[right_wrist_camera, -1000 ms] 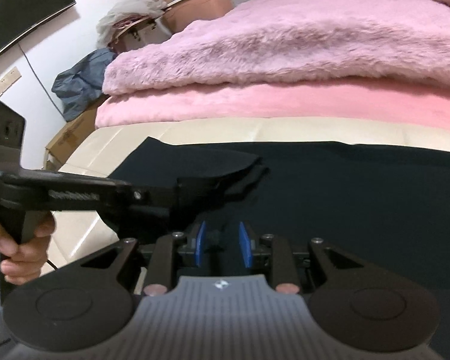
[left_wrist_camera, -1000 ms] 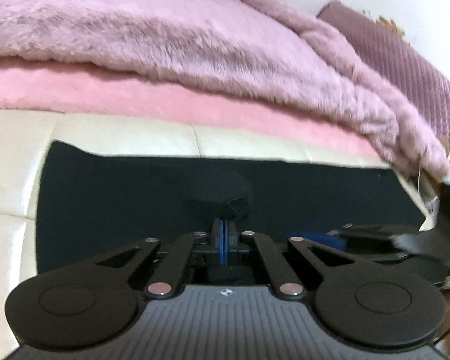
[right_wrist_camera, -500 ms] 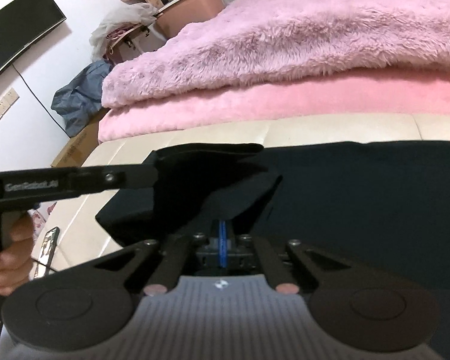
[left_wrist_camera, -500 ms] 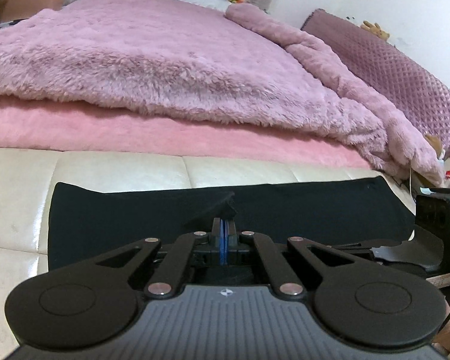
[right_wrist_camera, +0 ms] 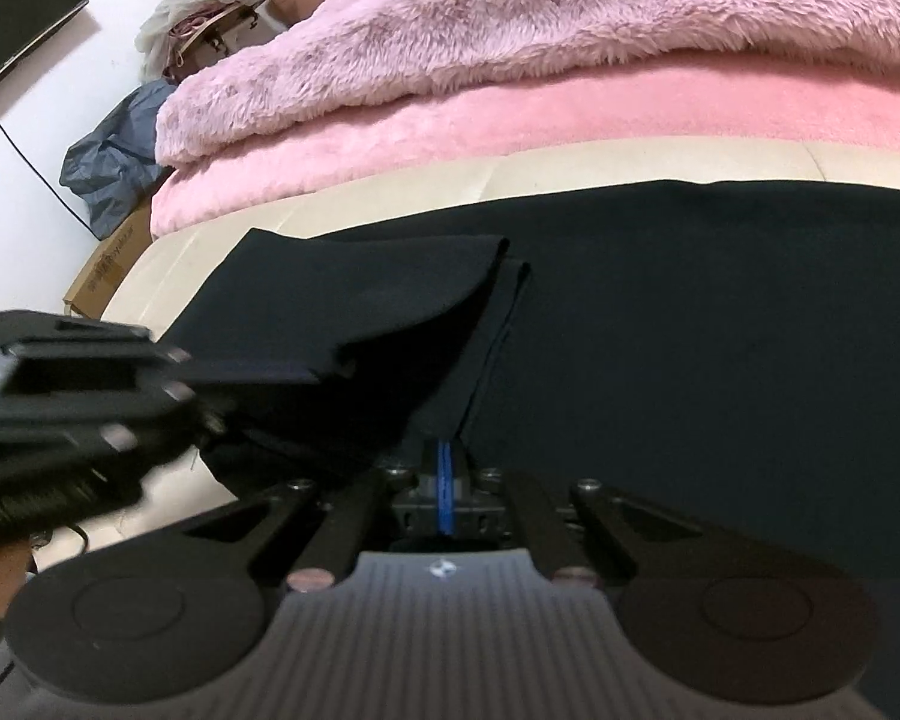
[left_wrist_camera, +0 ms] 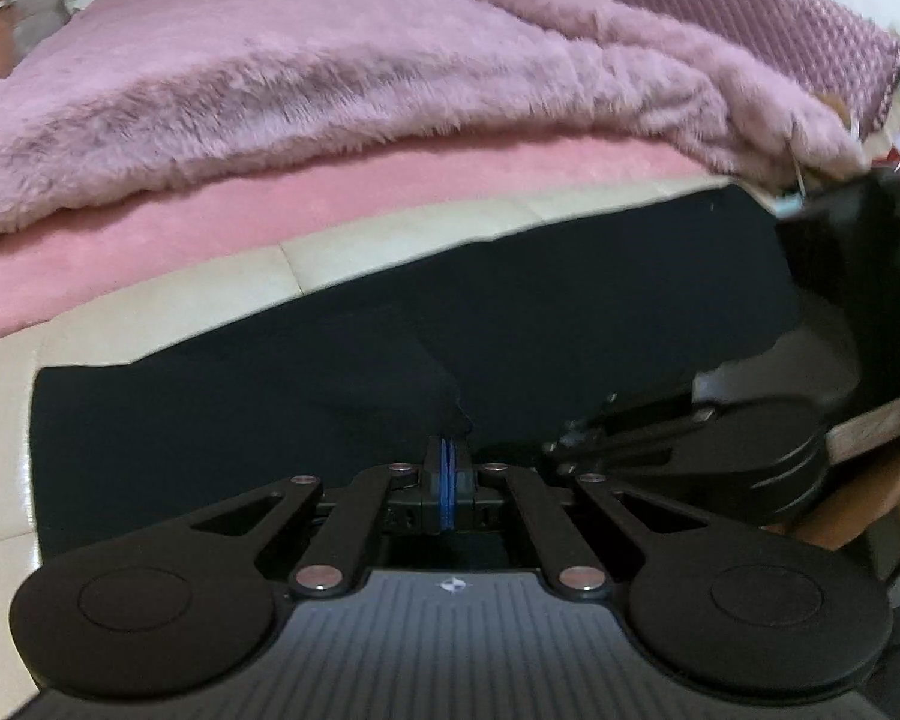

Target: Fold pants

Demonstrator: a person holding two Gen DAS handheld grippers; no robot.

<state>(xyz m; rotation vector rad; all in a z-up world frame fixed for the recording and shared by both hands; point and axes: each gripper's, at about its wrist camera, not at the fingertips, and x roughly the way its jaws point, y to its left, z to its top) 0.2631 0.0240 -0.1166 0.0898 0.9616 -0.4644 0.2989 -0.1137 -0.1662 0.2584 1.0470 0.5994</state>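
Black pants (right_wrist_camera: 690,312) pinched in both tools' tips.

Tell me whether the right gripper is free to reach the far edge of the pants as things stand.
Probably not. The right gripper is shut on the pants, pinching a lifted fold, as is the left gripper. The far edge itself lies uncovered on the cream surface.

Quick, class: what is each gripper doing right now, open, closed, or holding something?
Left gripper: jaws closed on a pinch of the black pants.
Right gripper: jaws closed on the pants' fabric too.
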